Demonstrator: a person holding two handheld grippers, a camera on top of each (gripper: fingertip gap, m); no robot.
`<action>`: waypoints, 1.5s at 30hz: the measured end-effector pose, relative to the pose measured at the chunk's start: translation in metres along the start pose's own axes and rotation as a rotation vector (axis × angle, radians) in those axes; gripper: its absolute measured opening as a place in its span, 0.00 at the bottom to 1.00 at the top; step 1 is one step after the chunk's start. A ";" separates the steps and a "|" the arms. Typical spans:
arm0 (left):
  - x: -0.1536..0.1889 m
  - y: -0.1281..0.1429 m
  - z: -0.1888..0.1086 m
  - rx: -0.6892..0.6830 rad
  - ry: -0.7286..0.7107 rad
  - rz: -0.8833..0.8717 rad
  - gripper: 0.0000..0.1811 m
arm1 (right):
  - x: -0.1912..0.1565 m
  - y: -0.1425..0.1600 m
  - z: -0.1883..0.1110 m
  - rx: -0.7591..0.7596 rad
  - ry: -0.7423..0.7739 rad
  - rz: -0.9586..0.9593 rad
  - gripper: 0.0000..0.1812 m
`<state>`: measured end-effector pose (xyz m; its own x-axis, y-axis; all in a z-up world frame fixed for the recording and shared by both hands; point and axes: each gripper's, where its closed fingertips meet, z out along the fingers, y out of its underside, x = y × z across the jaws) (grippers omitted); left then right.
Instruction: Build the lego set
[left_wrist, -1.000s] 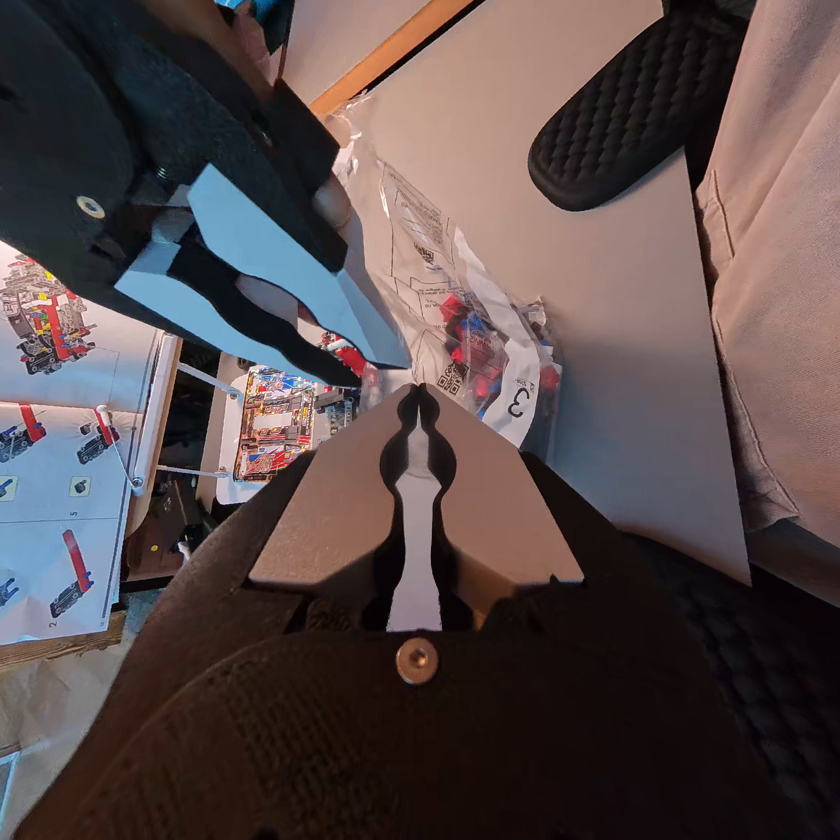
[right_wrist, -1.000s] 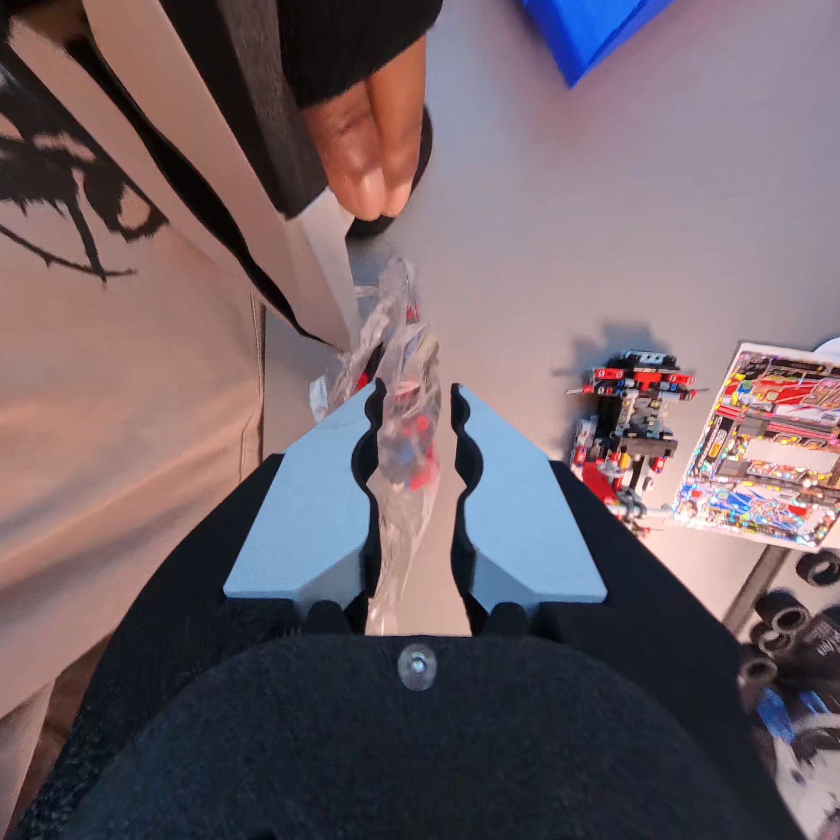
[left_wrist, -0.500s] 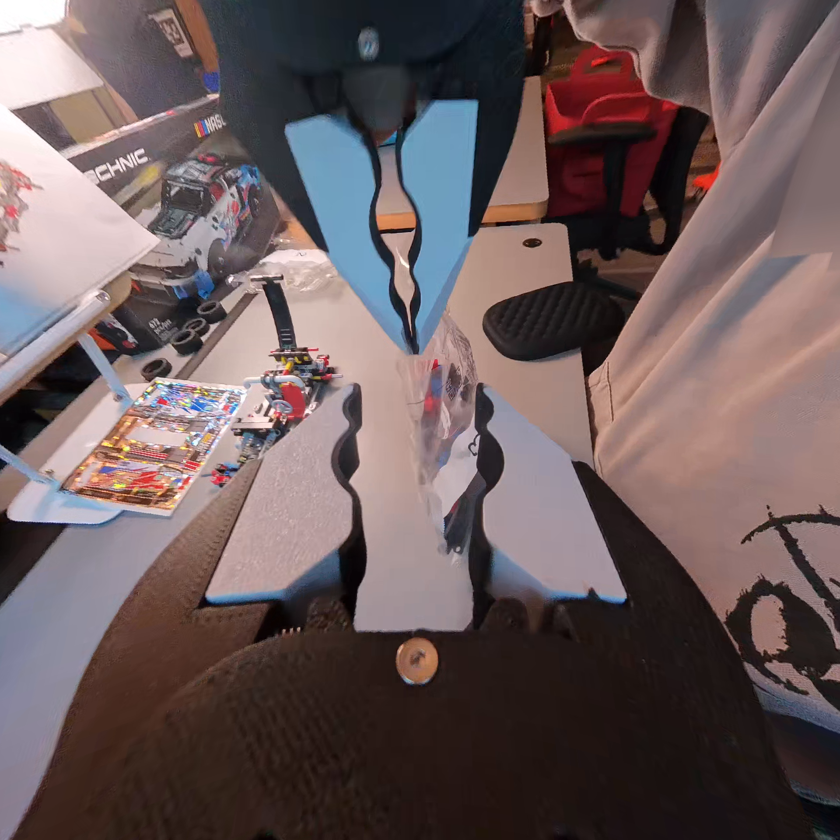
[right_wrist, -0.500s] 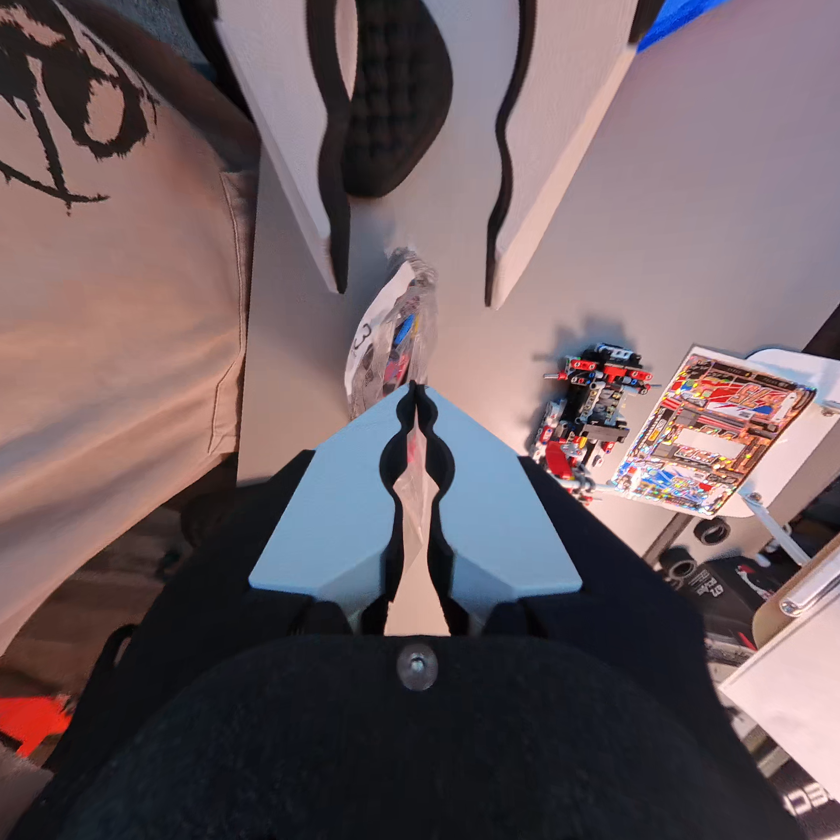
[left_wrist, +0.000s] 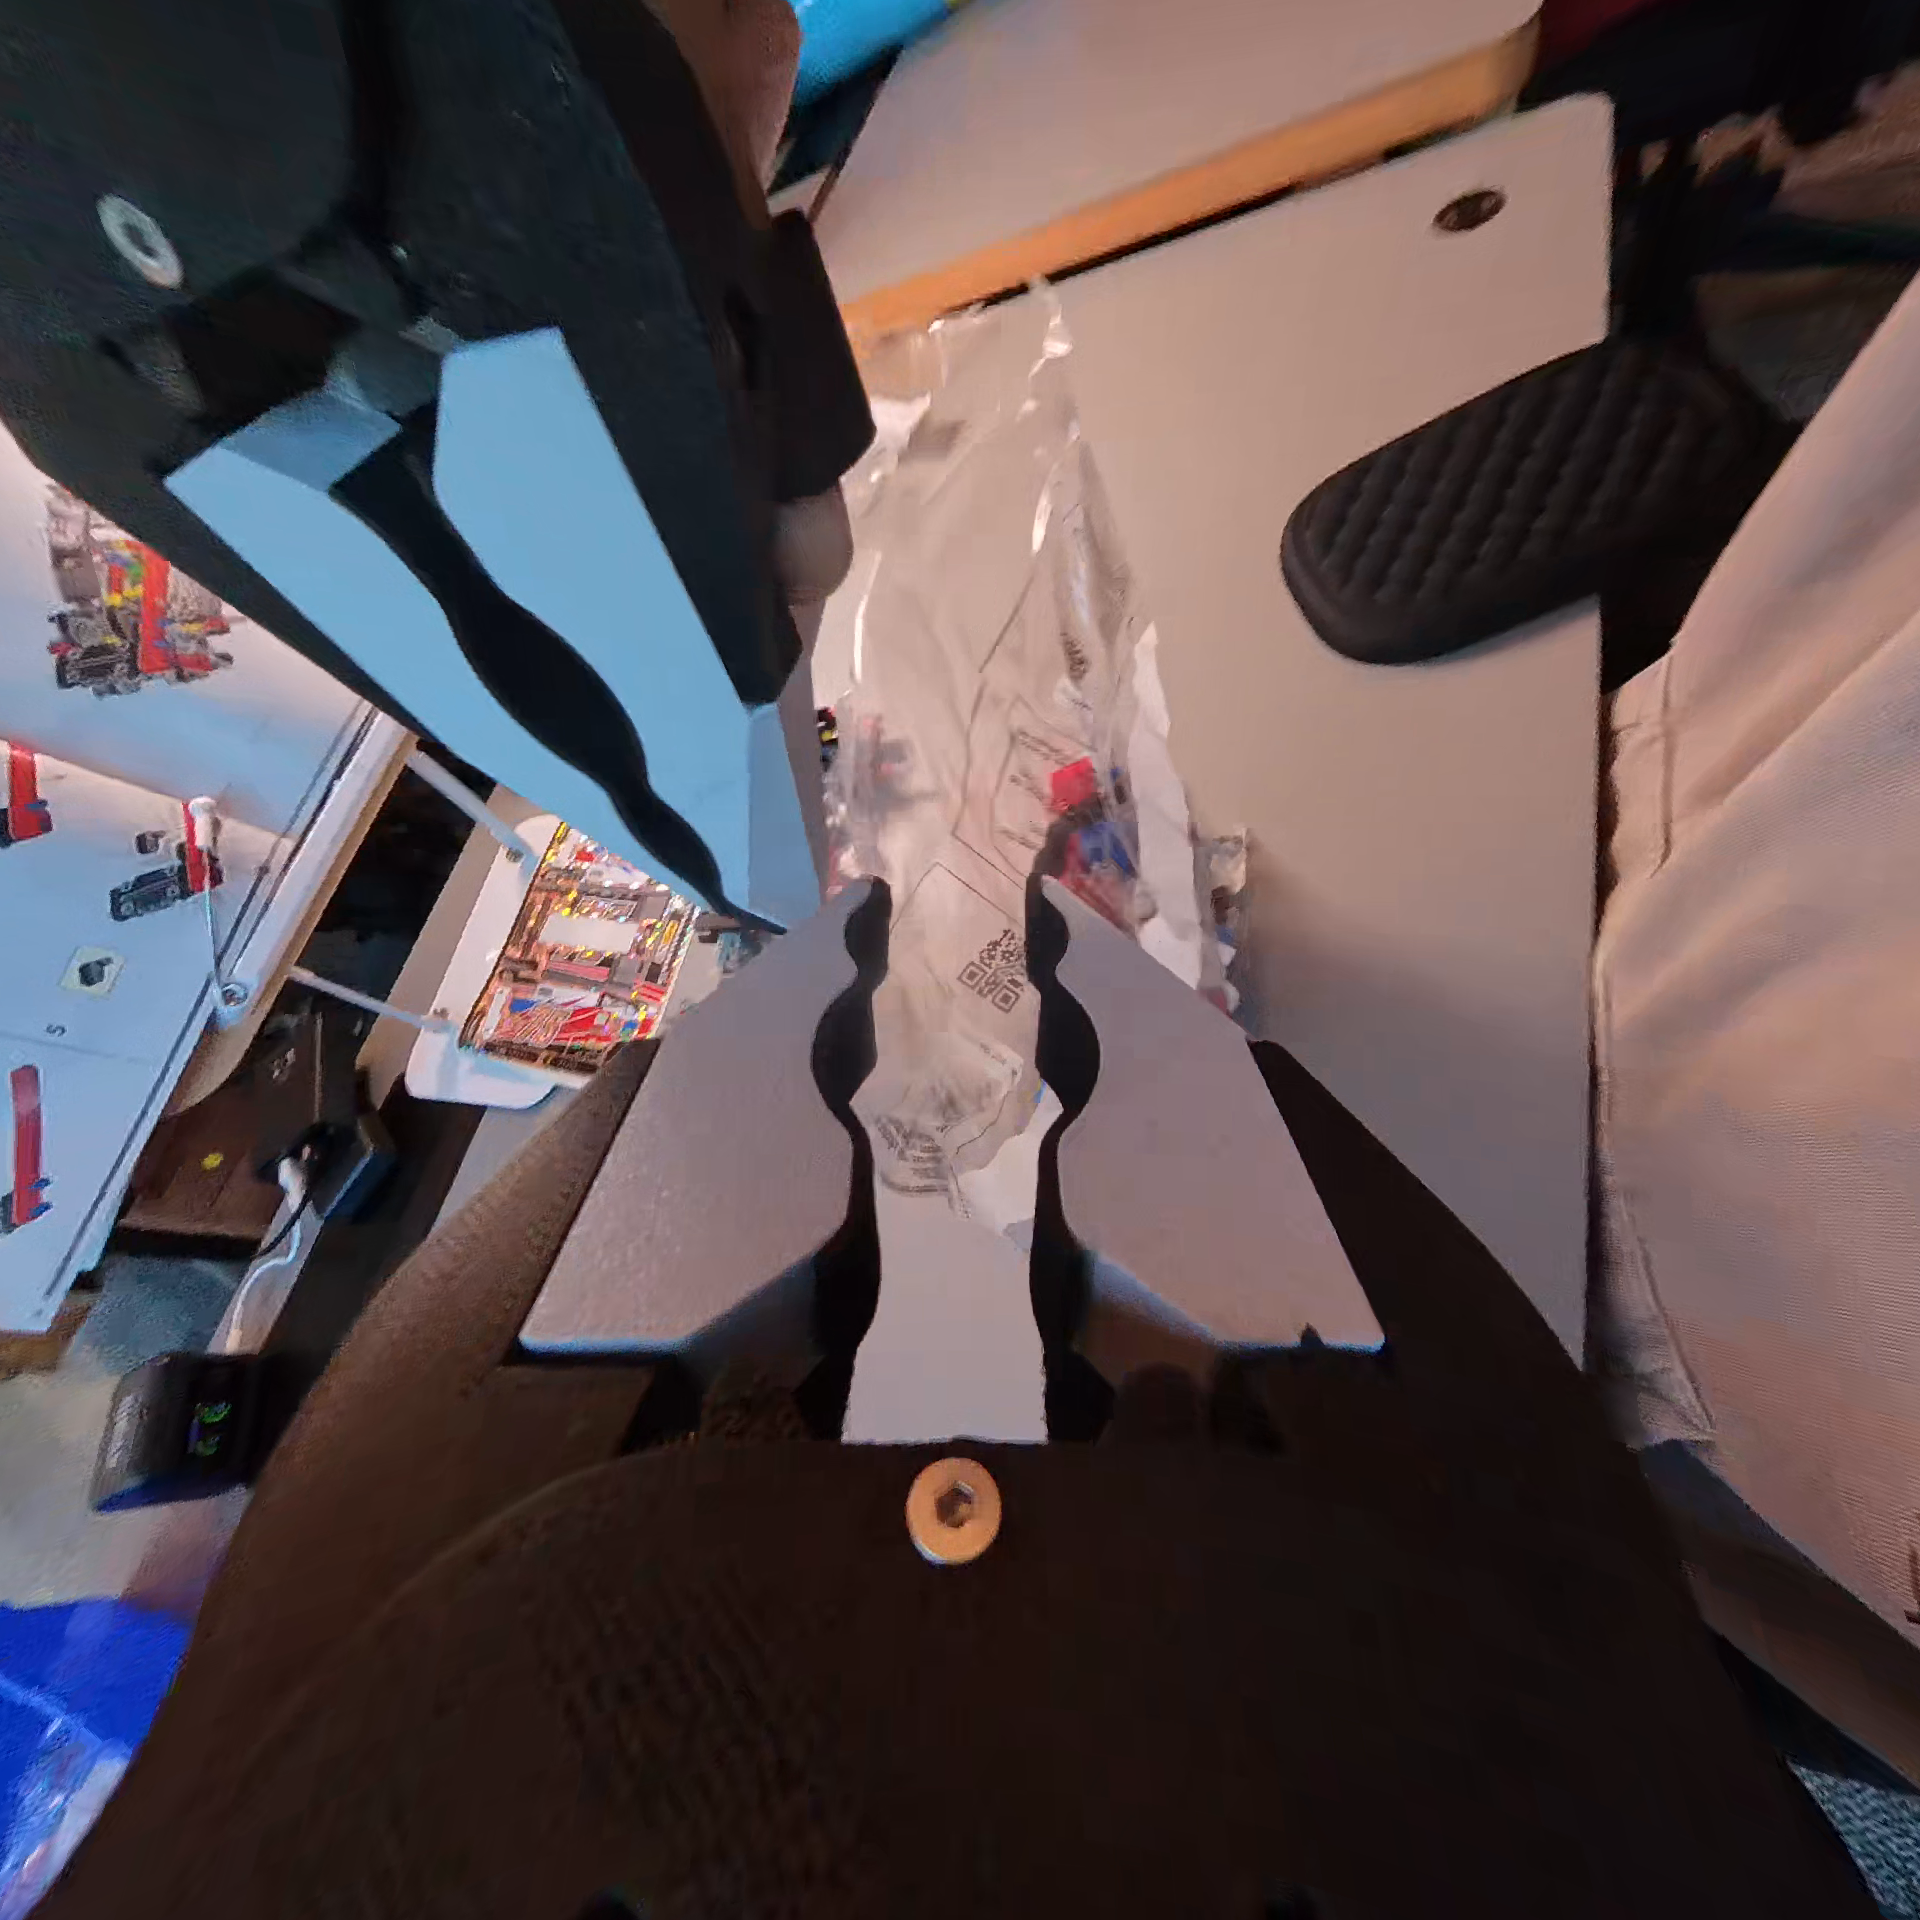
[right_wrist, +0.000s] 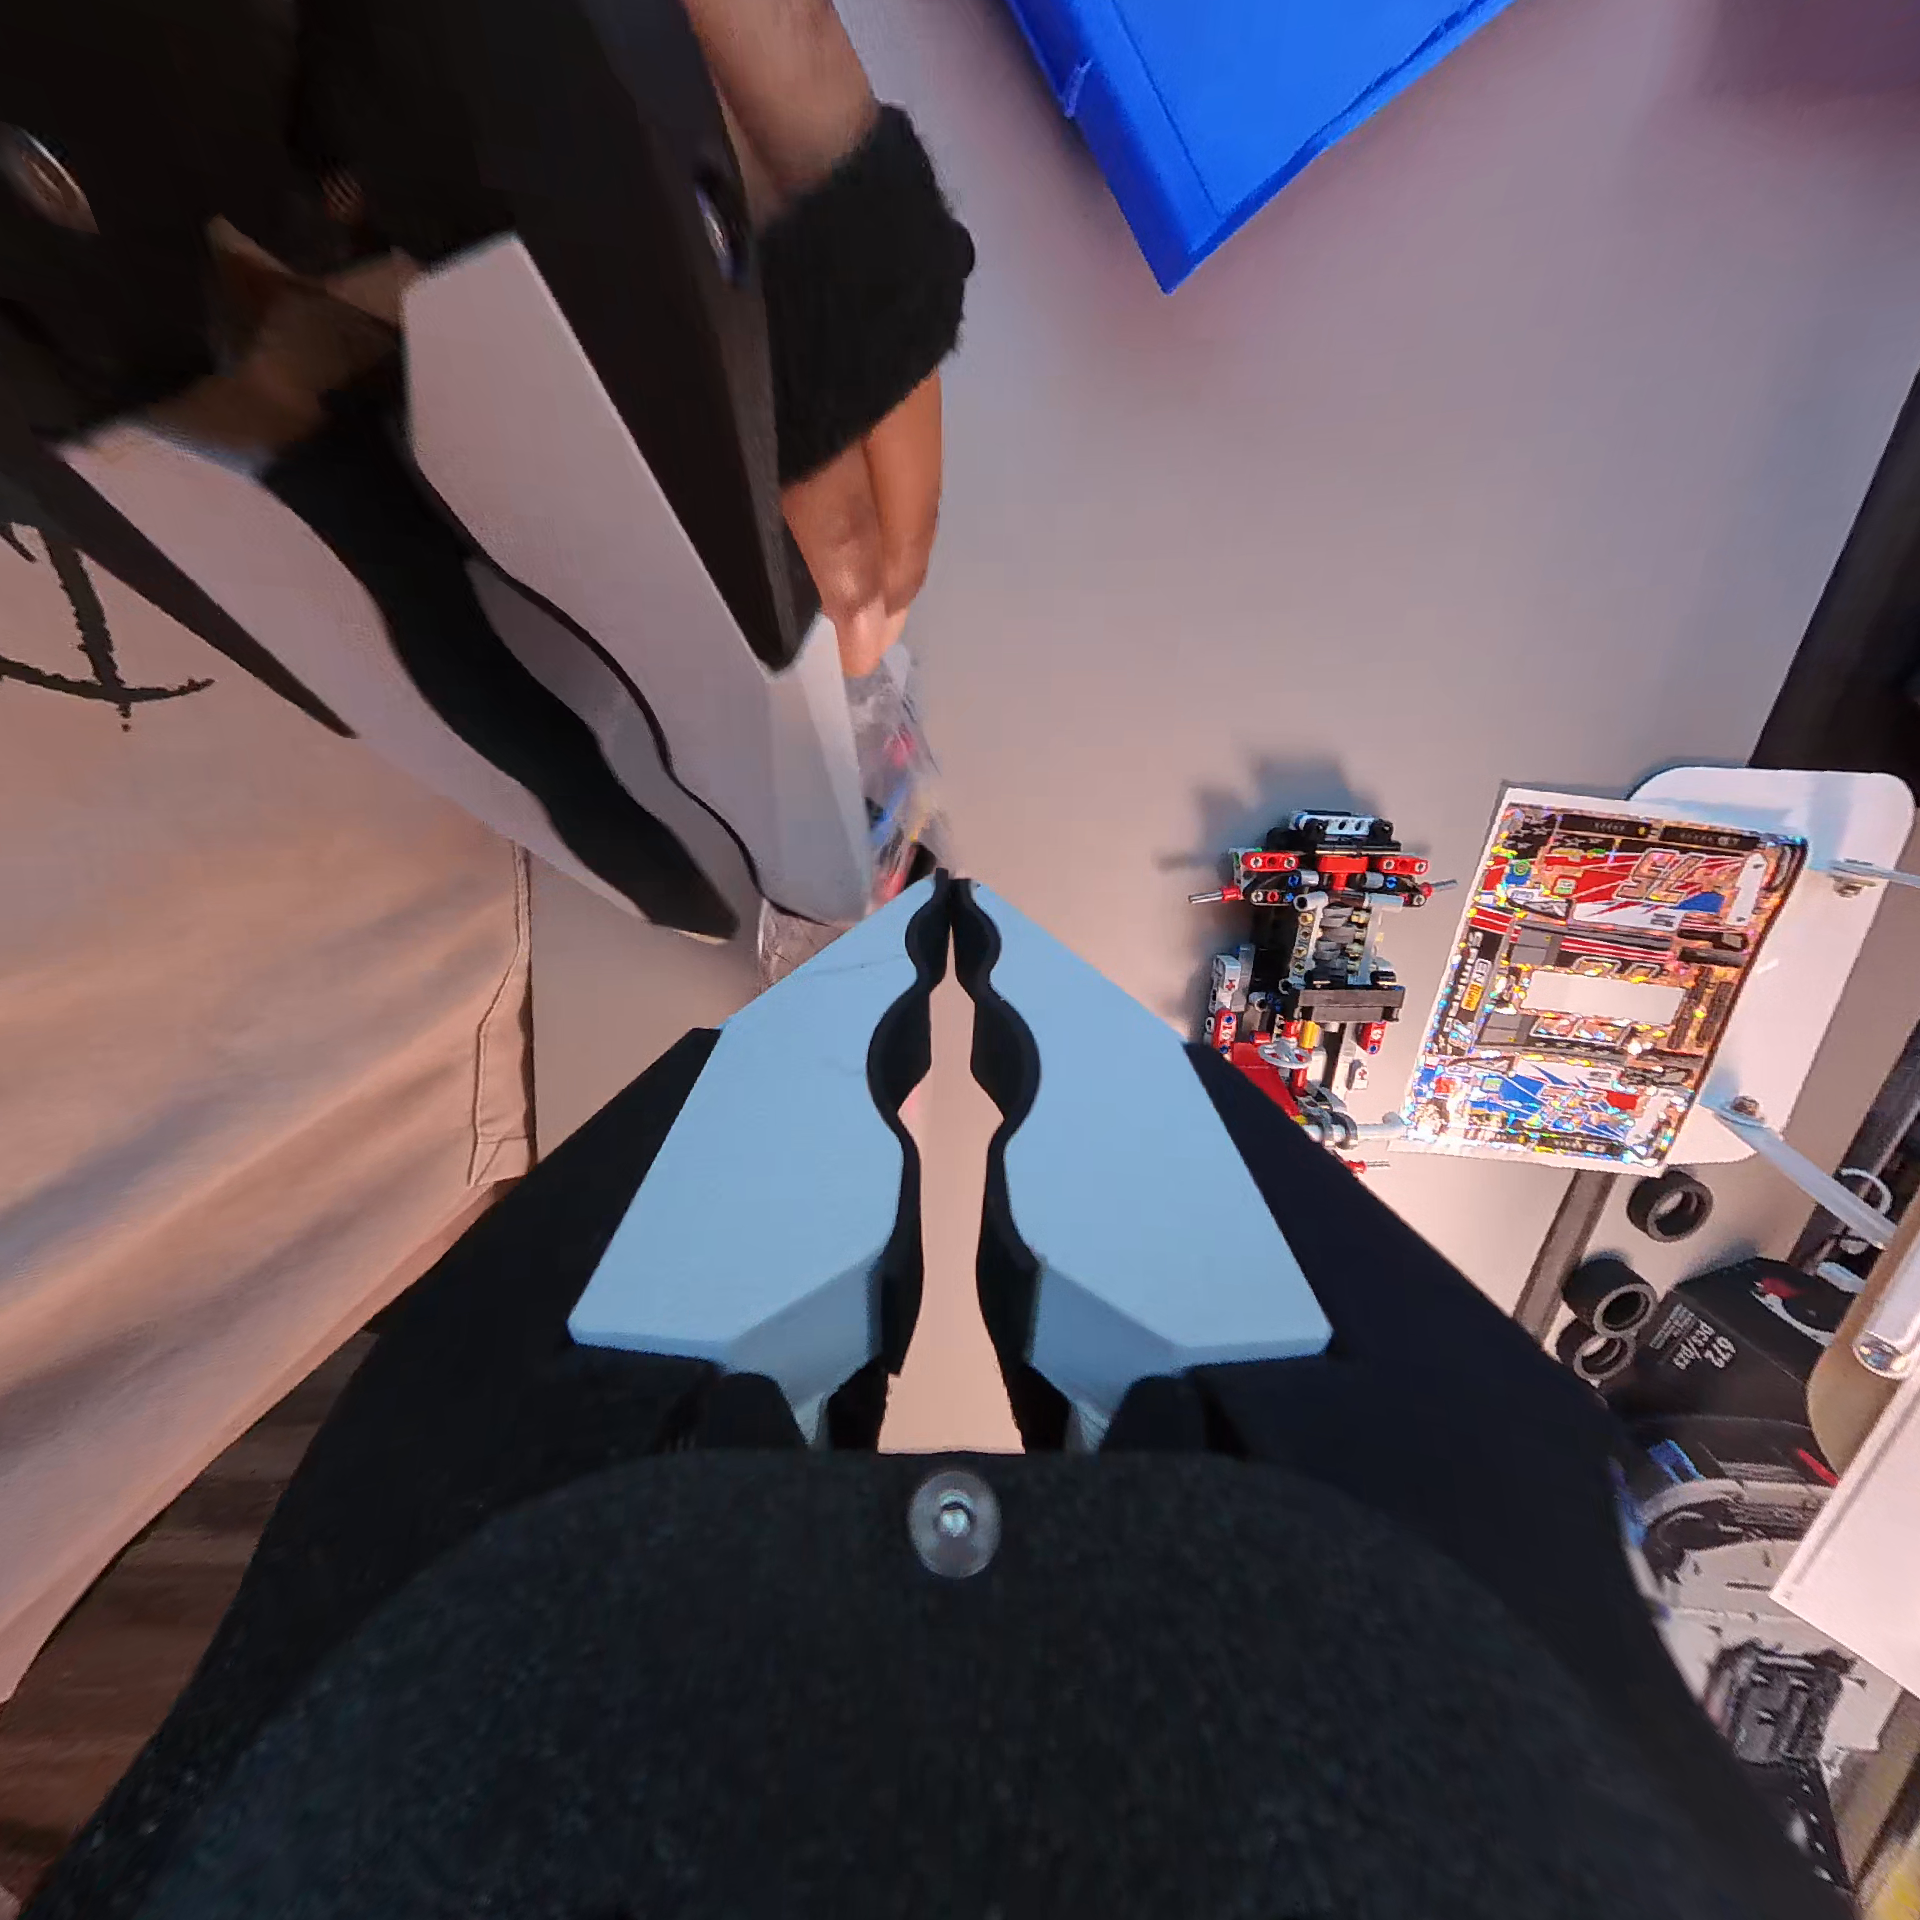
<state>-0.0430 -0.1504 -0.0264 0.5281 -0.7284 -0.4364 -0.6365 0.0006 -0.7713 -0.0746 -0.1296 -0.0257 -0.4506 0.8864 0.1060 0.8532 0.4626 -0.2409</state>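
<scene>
Clear plastic bag (left_wrist: 997, 831) of small red, blue and black pieces, crumpled, lying just beyond the left tongs (left_wrist: 961, 914) and showing through their gap. Sealed or already torn: impossible to say.

Judged early to middle in the build, with only a small chassis done and many pieces bagged.

Red, black and grey partly built model (right_wrist: 1309, 966) on the grey table (right_wrist: 1351, 520), to the right of the right tongs (right_wrist: 951, 888) and well apart from them. Just beside the model, farther right, a shiny sticker sheet (right_wrist: 1600, 977), apparently unused. Lower right of that, loose black tyres (right_wrist: 1673, 1205), not yet fitted. Open instruction booklet (left_wrist: 104, 831) on a stand, far left of the left tongs.

Left to do, by this reckoning: emptying the bag, adding its pieces, then wheels and stickers.

Left tongs: partly open, fingers clearly apart, gripping nothing. Bag film visible between and beyond the tips; contact with either finger not certain.

Right tongs: tips pressed together, with gaps only at the wavy hollows farther back. Tips right at the bag's near edge, close beside the left tongs' outer finger. Pinching a corner of film or merely touching it: cannot tell, hidden behind the tips.

Person's hand (right_wrist: 873, 520) in a black cuff, above and ahead of the right tongs, wrapped round the body of the left tongs.
</scene>
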 end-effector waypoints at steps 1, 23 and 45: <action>-0.004 0.003 0.003 -0.032 -0.025 0.012 0.10 | -0.001 0.000 0.001 0.004 -0.006 0.003 0.00; -0.013 0.012 0.013 -0.143 -0.043 0.056 0.00 | 0.005 0.008 0.002 0.021 0.013 0.021 0.00; 0.012 0.014 -0.009 0.043 0.135 0.075 0.00 | -0.002 0.007 -0.021 0.169 -0.046 0.086 0.17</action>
<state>-0.0506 -0.1654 -0.0385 0.3976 -0.8107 -0.4297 -0.6453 0.0859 -0.7591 -0.0623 -0.1272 -0.0071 -0.3929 0.9189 0.0346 0.8348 0.3722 -0.4058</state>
